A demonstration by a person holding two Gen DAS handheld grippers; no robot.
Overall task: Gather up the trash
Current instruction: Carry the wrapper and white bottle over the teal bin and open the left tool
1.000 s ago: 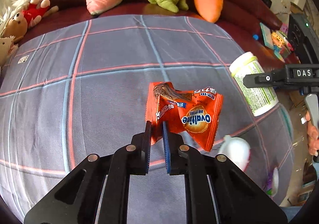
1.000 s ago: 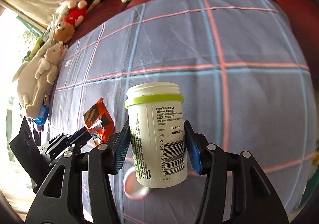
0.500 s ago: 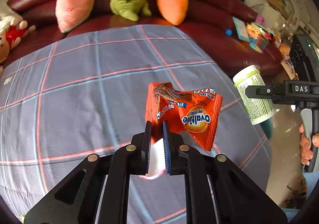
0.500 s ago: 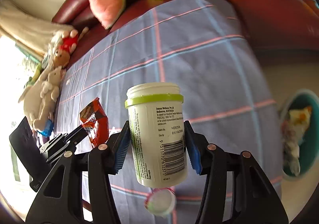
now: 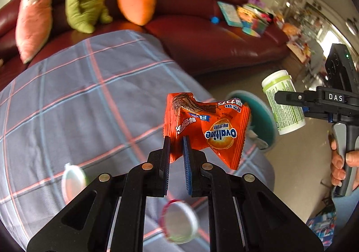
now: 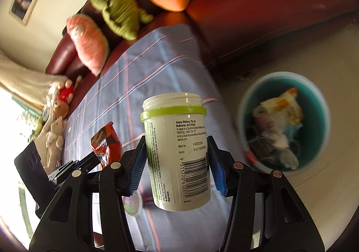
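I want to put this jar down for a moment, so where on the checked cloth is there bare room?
Most of the checked cloth is bare: the wide stretch between the plush toys on the sofa and the white lids. It is crowded only near its close edge, where two white lids lie. The teal bin already holds trash.
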